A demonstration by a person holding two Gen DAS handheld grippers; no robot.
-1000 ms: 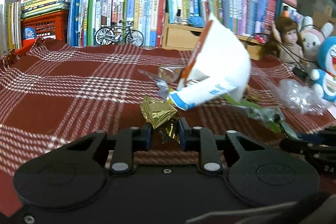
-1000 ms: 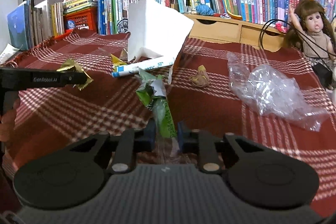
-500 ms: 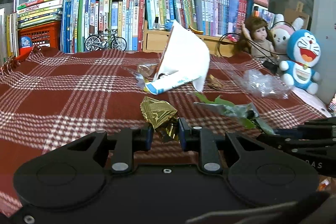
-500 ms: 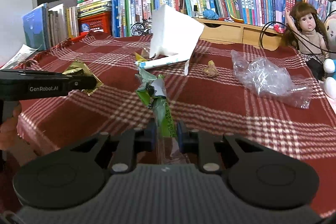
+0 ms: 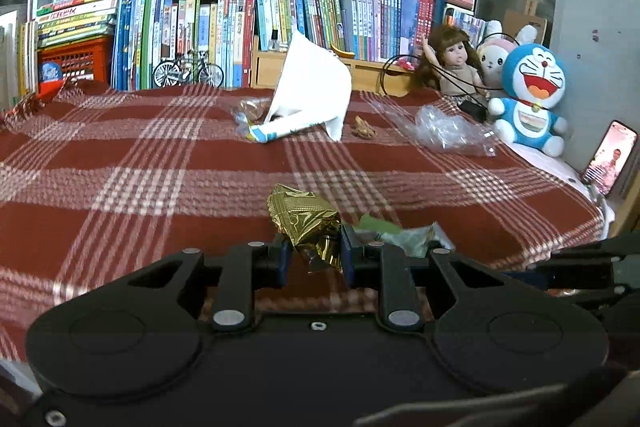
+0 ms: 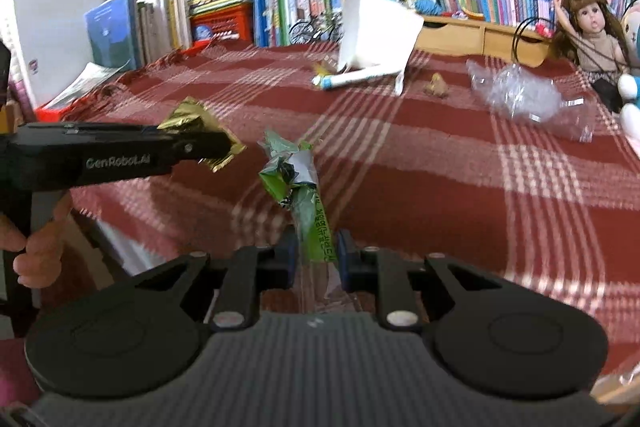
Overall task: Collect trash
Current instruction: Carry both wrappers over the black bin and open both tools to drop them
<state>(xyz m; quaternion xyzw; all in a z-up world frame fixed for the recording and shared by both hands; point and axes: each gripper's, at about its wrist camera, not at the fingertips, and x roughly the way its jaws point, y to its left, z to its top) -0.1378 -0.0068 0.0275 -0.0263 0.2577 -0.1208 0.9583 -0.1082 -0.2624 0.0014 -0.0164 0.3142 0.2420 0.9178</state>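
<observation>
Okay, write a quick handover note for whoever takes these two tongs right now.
Left tongs: shut on the gold foil wrapper, held above the plaid blanket.
Right tongs: shut on the green wrapper, also lifted.
Done: two pieces picked up, neither binned; no bin in view.
Left on the blanket: white paper bag, clear plastic bag, small brown scrap, crumpled wrapper beside the paper bag.

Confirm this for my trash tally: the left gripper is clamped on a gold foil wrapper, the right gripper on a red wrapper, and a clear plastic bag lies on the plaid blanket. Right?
One detail is off: the right gripper is clamped on a green wrapper, not a red one, as the right wrist view shows. The left gripper does hold the gold foil wrapper, and the clear plastic bag lies on the plaid blanket.
</observation>
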